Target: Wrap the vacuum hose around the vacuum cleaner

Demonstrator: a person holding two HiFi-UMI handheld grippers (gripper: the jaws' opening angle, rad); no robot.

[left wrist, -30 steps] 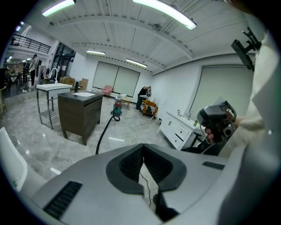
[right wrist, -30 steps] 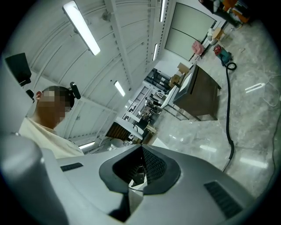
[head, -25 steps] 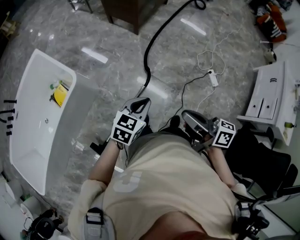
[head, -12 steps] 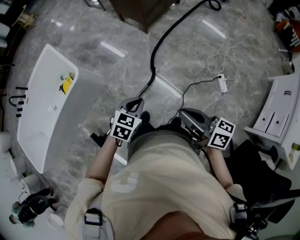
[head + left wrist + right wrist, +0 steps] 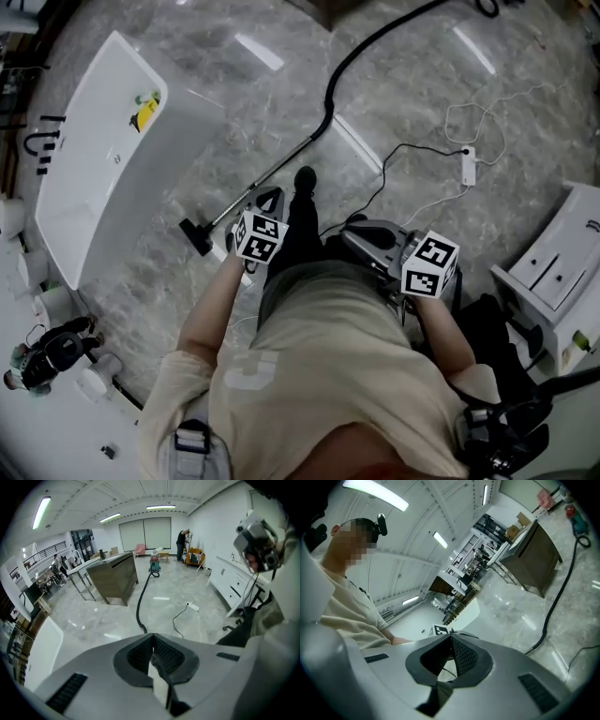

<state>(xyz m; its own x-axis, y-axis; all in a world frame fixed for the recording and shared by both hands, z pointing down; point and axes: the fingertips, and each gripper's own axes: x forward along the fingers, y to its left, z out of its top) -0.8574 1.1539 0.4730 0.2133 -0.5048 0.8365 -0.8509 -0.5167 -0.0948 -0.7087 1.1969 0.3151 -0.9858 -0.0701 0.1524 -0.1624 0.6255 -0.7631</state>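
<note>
A black vacuum hose runs over the marble floor from the top right. It joins a thin wand that ends in a black floor head just left of my left gripper. The teal vacuum cleaner stands far down the room at the hose's other end. My left gripper is shut and holds nothing. My right gripper is also shut and empty, its jaws closed tight. The hose curves past on the right in the right gripper view.
A white bathtub stands at the left. A white power strip with a loose white cable and a black cable lie right of the hose. A white cabinet stands at the right. A brown counter stands beside the hose.
The head view has swung, so the bathtub and hose sit higher and more to the right. The wand and floor head have come into view beside my left gripper. Both grippers stay shut.
</note>
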